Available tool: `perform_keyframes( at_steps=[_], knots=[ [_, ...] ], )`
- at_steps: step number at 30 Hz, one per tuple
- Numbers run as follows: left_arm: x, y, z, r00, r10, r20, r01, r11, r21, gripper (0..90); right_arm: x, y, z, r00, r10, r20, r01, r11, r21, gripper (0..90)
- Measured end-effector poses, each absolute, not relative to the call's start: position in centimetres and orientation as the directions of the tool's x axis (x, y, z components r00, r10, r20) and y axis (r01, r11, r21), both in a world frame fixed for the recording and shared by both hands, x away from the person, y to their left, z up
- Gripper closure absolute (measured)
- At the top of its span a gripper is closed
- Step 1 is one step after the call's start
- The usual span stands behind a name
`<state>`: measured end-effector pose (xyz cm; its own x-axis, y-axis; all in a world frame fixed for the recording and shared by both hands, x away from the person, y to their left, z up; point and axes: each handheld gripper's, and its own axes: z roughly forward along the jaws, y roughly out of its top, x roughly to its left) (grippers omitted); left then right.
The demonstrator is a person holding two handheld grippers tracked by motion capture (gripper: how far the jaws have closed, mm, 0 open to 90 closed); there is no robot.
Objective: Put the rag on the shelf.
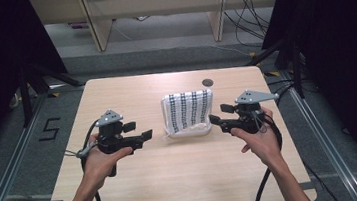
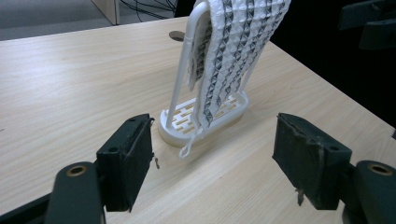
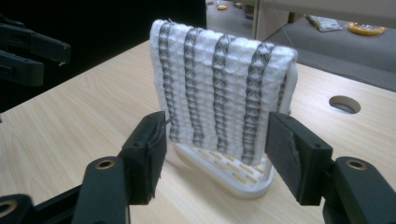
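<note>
**Cloth on its rack, flanked by both tongs**

We find a white waffle-weave cloth (image 1: 188, 110) with dark stripes draped over a white rack (image 1: 188, 132) near the middle of the bench (image 1: 140, 185), a little toward the far edge. The rack has an upright loop and a slotted oval base (image 2: 229, 109). The cloth hangs over the top of the loop and falls down both sides, ending just above the base.

Left tongs (image 1: 140, 137): we see them to the left of the rack, pointing toward it, apart from it with bare bench between. In the left gripper view the two black pads (image 2: 125, 158) stand wide with nothing between them but the bench top. The rack and cloth stand beyond the gap, seen edge-on. Open, holding nothing.

Right tongs (image 1: 217, 115): just beside the right edge of the cloth, pointing at it. In the right gripper view the pads (image 3: 294, 154) frame the lower part of the hanging cloth, which faces us broadside. The cloth looks to hang beyond the pads rather than between them, and we see no pad pressing on it. Open, holding nothing.

A round cable hole (image 1: 207, 82) lies in the bench behind the rack. A hand (image 1: 103, 161) grips each tool from the near side.
</note>
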<state>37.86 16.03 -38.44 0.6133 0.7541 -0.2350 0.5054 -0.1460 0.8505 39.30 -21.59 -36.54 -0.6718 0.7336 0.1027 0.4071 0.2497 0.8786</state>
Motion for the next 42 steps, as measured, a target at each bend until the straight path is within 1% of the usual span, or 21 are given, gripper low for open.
perform_keyframes(
  at_steps=[1,2,5,6,7,14,15,16,18,19,22,24,27,28,29,31,34,35,36,40,42],
  knots=[
    [37.8,16.1,-38.6,0.613,0.752,-0.241,0.507,-0.140,0.851,27.3,39.1,-21.5,-36.6,-0.663,0.739,0.119,0.425,0.241,0.872,38.6],
    [37.8,16.2,-38.7,0.618,0.749,-0.240,0.506,-0.145,0.850,27.0,39.3,-21.7,-36.8,-0.672,0.734,0.097,0.403,0.253,0.880,37.6],
    [37.6,16.4,-39.1,0.614,0.753,-0.237,0.510,-0.149,0.847,26.7,38.8,-21.6,-37.3,-0.662,0.736,0.142,0.434,0.222,0.873,35.7],
    [37.6,16.3,-39.2,0.616,0.750,-0.242,0.511,-0.147,0.847,26.1,38.7,-21.7,-37.7,-0.660,0.738,0.142,0.447,0.233,0.864,33.9],
    [37.6,16.3,-39.3,0.616,0.751,-0.239,0.512,-0.151,0.845,25.8,38.8,-21.8,-37.9,-0.665,0.737,0.122,0.430,0.244,0.869,33.5],
    [37.3,16.2,-40.1,0.627,0.746,-0.222,0.512,-0.181,0.840,23.6,38.2,-21.9,-38.4,-0.641,0.751,0.157,0.475,0.227,0.850,27.5],
    [37.2,16.2,-40.1,0.625,0.750,-0.214,0.514,-0.189,0.837,23.3,38.3,-21.9,-38.6,-0.658,0.743,0.124,0.440,0.245,0.864,27.4],
    [37.1,16.1,-40.2,0.625,0.751,-0.212,0.510,-0.187,0.840,23.3,38.3,-21.9,-38.6,-0.658,0.743,0.124,0.440,0.245,0.864,27.4],
    [37.0,16.2,-40.5,0.629,0.751,-0.201,0.505,-0.198,0.840,21.7,37.9,-21.6,-38.7,-0.649,0.745,0.153,0.468,0.233,0.852,25.3],
    [36.9,16.2,-40.6,0.632,0.748,-0.203,0.507,-0.201,0.838,21.5,38.0,-21.7,-38.8,-0.658,0.743,0.121,0.440,0.249,0.863,24.8],
    [36.7,16.4,-41.2,0.632,0.753,-0.186,0.503,-0.215,0.837,20.8,37.8,-21.6,-39.0,-0.664,0.737,0.128,0.445,0.252,0.859,25.0],
    [36.6,16.4,-41.5,0.624,0.760,-0.183,0.504,-0.213,0.837,18.0,37.6,-21.4,-39.2,-0.653,0.744,0.141,0.452,0.233,0.861,24.6],
    [36.5,16.6,-42.2,0.632,0.753,-0.181,0.514,-0.233,0.826,17.7,37.5,-21.6,-39.5,-0.660,0.742,0.118,0.447,0.262,0.855,24.1],
    [36.5,16.7,-42.4,0.636,0.753,-0.171,0.513,-0.246,0.822,17.7,37.3,-21.5,-39.6,-0.649,0.748,0.140,0.464,0.243,0.852,24.1],
    [36.4,16.6,-42.6,0.630,0.753,-0.191,0.521,-0.226,0.823,17.4,37.2,-21.6,-39.9,-0.654,0.744,0.137,0.464,0.251,0.850,23.9],
    [36.2,16.6,-42.8,0.631,0.752,-0.193,0.521,-0.226,0.823,16.6,37.0,-21.5,-40.2,-0.651,0.743,0.158,0.474,0.235,0.849,23.5],
    [35.9,16.5,-43.2,0.633,0.748,-0.202,0.521,-0.218,0.825,15.4,36.9,-21.6,-40.4,-0.646,0.749,0.147,0.469,0.238,0.850,23.0],
    [35.8,16.5,-43.4,0.637,0.744,-0.205,0.522,-0.221,0.824,15.1,36.7,-21.6,-40.5,-0.647,0.742,0.173,0.492,0.233,0.839,22.7],
    [35.6,16.5,-43.6,0.636,0.745,-0.201,0.522,-0.224,0.823,15.0,36.7,-21.8,-40.6,-0.661,0.738,0.135,0.460,0.256,0.850,22.5],
    [34.9,16.8,-44.1,0.644,0.737,-0.208,0.517,-0.219,0.827,15.0,35.9,-21.7,-41.5,-0.649,0.741,0.173,0.503,0.246,0.829,20.0],
    [34.8,16.9,-44.1,0.644,0.738,-0.203,0.517,-0.224,0.826,14.9,35.8,-21.7,-41.9,-0.651,0.741,0.166,0.485,0.238,0.841,18.9]
  ],
)
